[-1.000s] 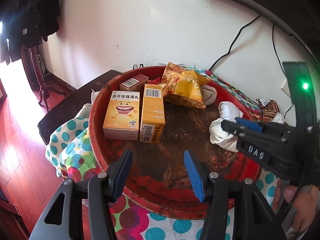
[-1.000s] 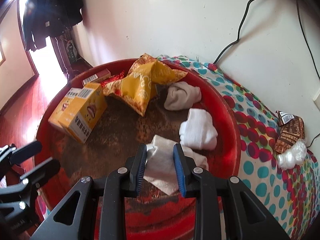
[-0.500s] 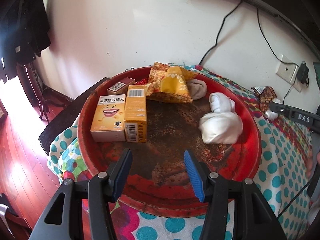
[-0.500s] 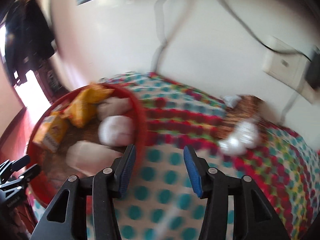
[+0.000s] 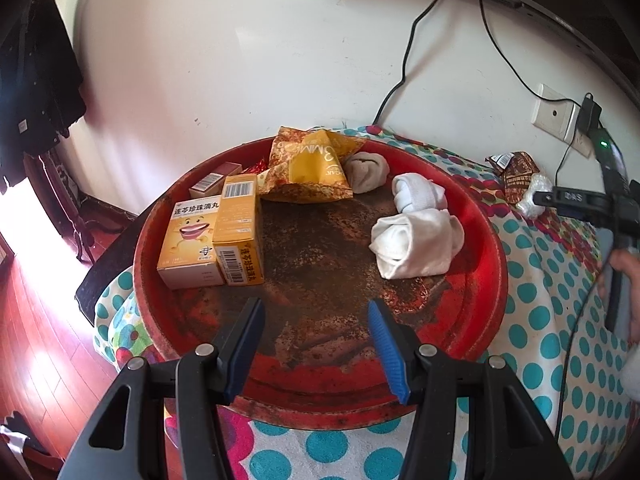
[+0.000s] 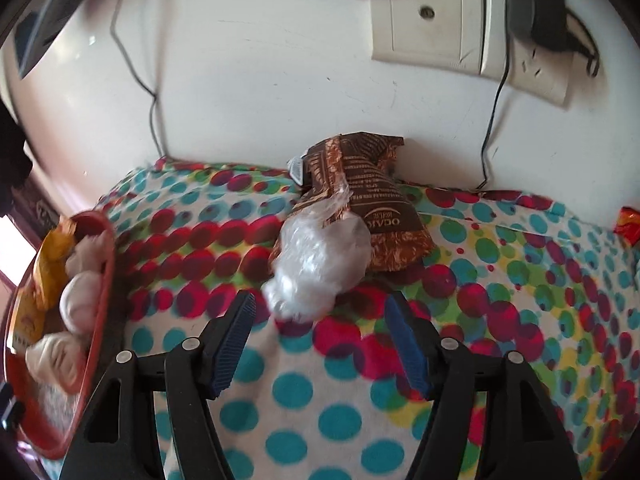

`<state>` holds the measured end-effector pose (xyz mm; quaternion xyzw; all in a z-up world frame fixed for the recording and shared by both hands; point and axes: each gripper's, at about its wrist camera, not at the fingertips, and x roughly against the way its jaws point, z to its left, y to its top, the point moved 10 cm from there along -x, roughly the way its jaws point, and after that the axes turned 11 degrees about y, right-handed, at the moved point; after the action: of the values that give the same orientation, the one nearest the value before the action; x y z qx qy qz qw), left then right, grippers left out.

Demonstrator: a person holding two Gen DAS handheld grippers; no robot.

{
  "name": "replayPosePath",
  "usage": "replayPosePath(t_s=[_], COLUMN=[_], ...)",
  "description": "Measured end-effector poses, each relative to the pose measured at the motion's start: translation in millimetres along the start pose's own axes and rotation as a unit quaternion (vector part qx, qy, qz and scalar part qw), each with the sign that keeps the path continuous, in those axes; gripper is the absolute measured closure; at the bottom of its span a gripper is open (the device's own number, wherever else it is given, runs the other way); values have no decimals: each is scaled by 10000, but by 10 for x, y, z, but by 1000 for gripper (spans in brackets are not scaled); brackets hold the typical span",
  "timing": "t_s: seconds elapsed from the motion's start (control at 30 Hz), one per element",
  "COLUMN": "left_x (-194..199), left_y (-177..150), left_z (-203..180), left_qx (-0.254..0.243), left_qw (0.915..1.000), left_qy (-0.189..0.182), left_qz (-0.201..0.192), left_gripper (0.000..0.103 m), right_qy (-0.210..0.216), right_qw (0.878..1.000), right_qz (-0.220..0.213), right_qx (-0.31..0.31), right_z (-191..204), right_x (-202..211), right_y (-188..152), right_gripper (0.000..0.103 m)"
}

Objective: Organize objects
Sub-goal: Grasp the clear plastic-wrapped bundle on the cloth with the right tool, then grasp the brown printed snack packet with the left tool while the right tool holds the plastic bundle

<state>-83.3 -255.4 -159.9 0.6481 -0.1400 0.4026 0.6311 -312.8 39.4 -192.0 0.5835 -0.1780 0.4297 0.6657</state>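
1. Left gripper [image 5: 316, 334]: jaws apart with nothing between them, poised over the near rim of a round red tray [image 5: 486, 240].
2. Inside the tray, on its left: two orange medicine boxes [image 5: 212, 236] side by side and touching, with a smaller box [image 5: 214, 178] behind them.
3. At the tray's back: a crumpled yellow snack bag [image 5: 314, 166], a balled beige sock [image 5: 366, 172] touching its right edge.
4. On the tray's right: two rolled white socks [image 5: 418, 228], one just behind the other.
5. Right gripper [image 6: 318, 334]: jaws just opened wide, empty, over a polka-dot cloth [image 6: 304, 392].
6. Just beyond the right gripper's tips: a crumpled clear plastic bag [image 6: 320, 268], resting against a brown snack packet [image 6: 360, 200] near the wall.
7. Behind, on the white wall: a socket plate [image 6: 428, 12] with a black adapter [image 6: 538, 0] and cables.
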Motion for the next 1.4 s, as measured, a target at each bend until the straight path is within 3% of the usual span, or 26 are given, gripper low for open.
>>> replayPosePath(t_s=[0.2,0.3,0.37,0.53,0.67,0.73,0.83,0.93,1.03,1.17,1.23,1.4], left_x=[17,48,76,155,311,425,514,519,388,-95,-406,-831], left_y=[-12,8,26,59,207,361,582,859,1118,1445,1530,1686], left_z=[-114,-153,-173,-240,-468,-706,-1142,-1775,-2319,-2971,-3224,-3626], left_qx=[-297,-460,-563,-599,-751,-771,-731,-819,-912,-762,-687,-747], left_qw=[9995,9984,9972,9965,9951,9945,9931,9865,9802,9807,9822,9855], left_qy=[67,193,292,309,232,-54,-683,-1358,-1755,-1759,-1572,-1201], left_qz=[-126,-277,-405,-490,-598,-703,-604,-413,-141,382,759,938], left_gripper=[47,47,47,47,47,45,30,29,29,27,26,26], right_qy=[162,268,307,362,80,-47,-122,-155,-6,202,202,177], right_qw=[9992,9992,9994,9989,9974,9963,9954,9952,9963,9977,9976,9961], right_qz=[-17,-121,-136,-173,-222,-229,-219,-193,-213,-199,-176,-94], right_qx=[-353,-280,-119,252,683,832,921,948,828,622,644,861], right_z=[-94,-89,-85,-179,-367,-509,-736,-912,-1058,-1117,-1106,-1016], right_x=[-233,-231,-185,62,305,413,566,651,726,734,732,700], right_y=[59,94,90,3,-176,-264,-396,-489,-543,-550,-564,-591], right_gripper=[38,53,68,69,69,69,69,68,67,67,67,63])
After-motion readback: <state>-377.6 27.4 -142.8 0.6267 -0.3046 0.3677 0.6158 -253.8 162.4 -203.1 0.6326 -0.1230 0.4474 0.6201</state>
